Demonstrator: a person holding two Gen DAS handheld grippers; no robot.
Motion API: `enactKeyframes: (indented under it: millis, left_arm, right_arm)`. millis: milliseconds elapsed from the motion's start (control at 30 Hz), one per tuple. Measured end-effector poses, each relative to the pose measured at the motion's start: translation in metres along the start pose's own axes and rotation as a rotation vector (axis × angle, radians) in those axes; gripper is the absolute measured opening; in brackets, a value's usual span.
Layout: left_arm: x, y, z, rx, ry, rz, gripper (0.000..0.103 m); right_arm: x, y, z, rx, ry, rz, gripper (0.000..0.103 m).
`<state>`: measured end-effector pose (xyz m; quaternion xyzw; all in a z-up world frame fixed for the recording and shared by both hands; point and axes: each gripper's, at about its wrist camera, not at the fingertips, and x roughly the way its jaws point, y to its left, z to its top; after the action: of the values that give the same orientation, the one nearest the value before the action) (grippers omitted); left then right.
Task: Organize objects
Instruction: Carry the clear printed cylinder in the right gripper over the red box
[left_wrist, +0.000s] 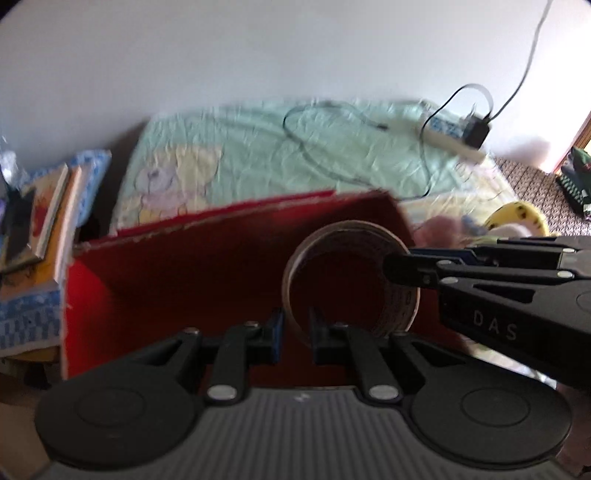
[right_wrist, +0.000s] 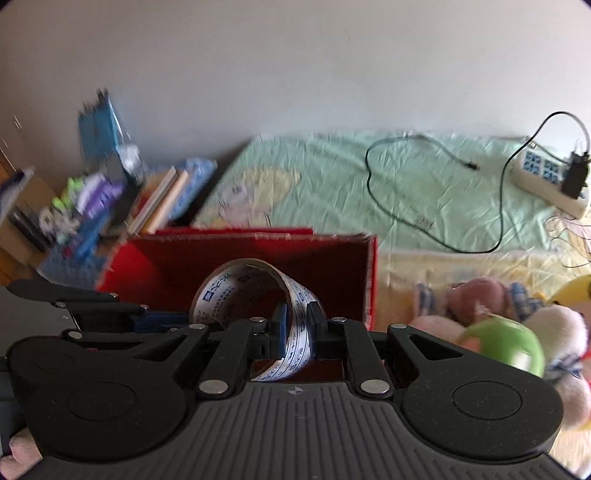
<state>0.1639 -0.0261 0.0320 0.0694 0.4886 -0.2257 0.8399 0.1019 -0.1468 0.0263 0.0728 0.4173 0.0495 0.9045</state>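
A roll of clear tape with printed lettering hangs just above the open red cardboard box, which sits on the bed. My left gripper is shut on the roll's near left rim. My right gripper reaches in from the right and pinches the roll's right side. In the right wrist view, my right gripper is shut on the tape roll's band, and the left gripper holds the far side from the left. The red box is right behind the roll.
A green bedsheet carries a black cable and a white power strip with a charger. Stacked books lie left of the box. Plush toys and a green ball lie to its right.
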Motion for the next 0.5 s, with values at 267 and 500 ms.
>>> enactKeyframes:
  millis: [267,500]
  left_arm:
    - [0.06,0.032,0.002,-0.014,0.138,-0.065,0.01]
    - [0.073,0.042,0.002,-0.009,0.16,-0.105,0.011]
  right_arm:
    - [0.053,0.01,0.0,-0.002,0.11,-0.084,0.01]
    - [0.057,0.016,0.002,0.031,0.081,-0.114,0.011]
